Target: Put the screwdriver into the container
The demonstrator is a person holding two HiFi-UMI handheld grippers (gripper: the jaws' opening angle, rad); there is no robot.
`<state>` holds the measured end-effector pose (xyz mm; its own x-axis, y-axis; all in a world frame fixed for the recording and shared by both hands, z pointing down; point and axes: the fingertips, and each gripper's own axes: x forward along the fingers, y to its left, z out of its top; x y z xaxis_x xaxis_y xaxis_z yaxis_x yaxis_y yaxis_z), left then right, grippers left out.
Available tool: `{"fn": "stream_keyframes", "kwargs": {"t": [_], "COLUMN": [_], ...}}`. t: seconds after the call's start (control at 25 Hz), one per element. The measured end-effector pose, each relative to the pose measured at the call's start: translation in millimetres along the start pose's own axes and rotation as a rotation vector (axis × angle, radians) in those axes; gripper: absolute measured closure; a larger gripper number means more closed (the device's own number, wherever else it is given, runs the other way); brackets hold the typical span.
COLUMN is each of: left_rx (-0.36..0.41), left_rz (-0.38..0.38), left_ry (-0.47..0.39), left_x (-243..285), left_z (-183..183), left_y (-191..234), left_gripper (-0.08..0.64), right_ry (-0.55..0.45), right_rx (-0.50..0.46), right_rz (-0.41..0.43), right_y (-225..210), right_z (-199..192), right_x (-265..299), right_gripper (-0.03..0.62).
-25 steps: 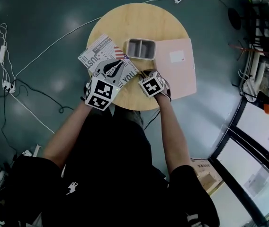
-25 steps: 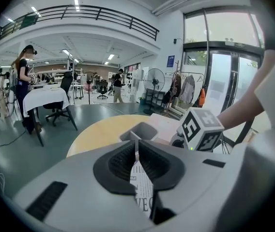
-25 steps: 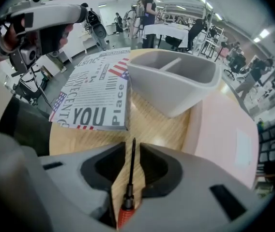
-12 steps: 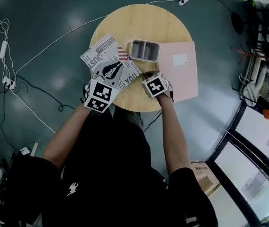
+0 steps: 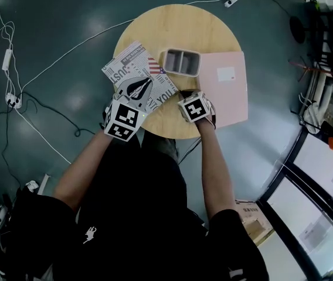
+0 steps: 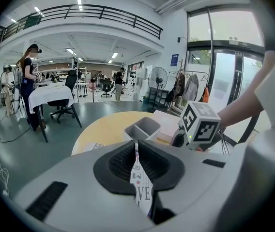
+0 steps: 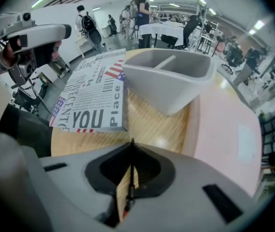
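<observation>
Change: Against the picture half a second back, we find little altered. Both tongs keep their places over the near half of the round tabletop (image 5: 178, 25), and only the framing has drifted a shade.
Right tongs (image 7: 131, 146): Clenched on the screwdriver (image 7: 131, 178). They sit at 6 o'clock of the container (image 5: 182, 72), by the tabletop's near rim.
Screwdriver: Its thin dark shaft runs forward between the jaws, with a reddish part at its rear end. It points toward 12 o'clock, where the container's near wall stands ahead, apart from it.
Left tongs (image 6: 136, 146): Clenched, tips together, with nothing between them. They hang over the printed book (image 5: 132, 69) at 8 o'clock of the container, and its cover shows through the slit behind the tips.
Container: Grey, with two compartments, near the tabletop's centre.
Writing: We read "JUST" and "YOU" on the book from above, and "YOU" and "Place" from the right tongs' camera. A flag motif marks its corners.
Pink board (image 5: 228, 95): At 3 o'clock of the container, overhanging the rim. Its white label (image 5: 226, 74) is too small to read.
</observation>
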<state>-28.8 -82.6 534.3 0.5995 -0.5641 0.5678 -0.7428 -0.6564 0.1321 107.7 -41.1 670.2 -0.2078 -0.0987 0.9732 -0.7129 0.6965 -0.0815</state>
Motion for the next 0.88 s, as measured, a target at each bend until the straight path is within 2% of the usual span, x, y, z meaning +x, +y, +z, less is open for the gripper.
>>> {"fn": "stream_keyframes", "kwargs": {"t": [0.2, 0.56, 0.88], "left_rx": [0.016, 0.041, 0.081], "left_rz": [0.003, -0.018, -0.057], "left_ry": [-0.007, -0.045, -0.046], "left_x": [-2, -5, -4], "left_z": [5, 24, 29], "left_y": [0, -13, -32], "left_gripper": [0.541, 0.557, 0.557], "right_ry": [-0.139, -0.427, -0.616], "right_rx": [0.030, 0.162, 0.226], "right_rz": [-0.020, -0.073, -0.079], "right_y": [1, -9, -12], "right_z": [7, 24, 25], "right_x": [-14, -66, -99], "right_gripper": [0.577, 0.577, 0.577]}}
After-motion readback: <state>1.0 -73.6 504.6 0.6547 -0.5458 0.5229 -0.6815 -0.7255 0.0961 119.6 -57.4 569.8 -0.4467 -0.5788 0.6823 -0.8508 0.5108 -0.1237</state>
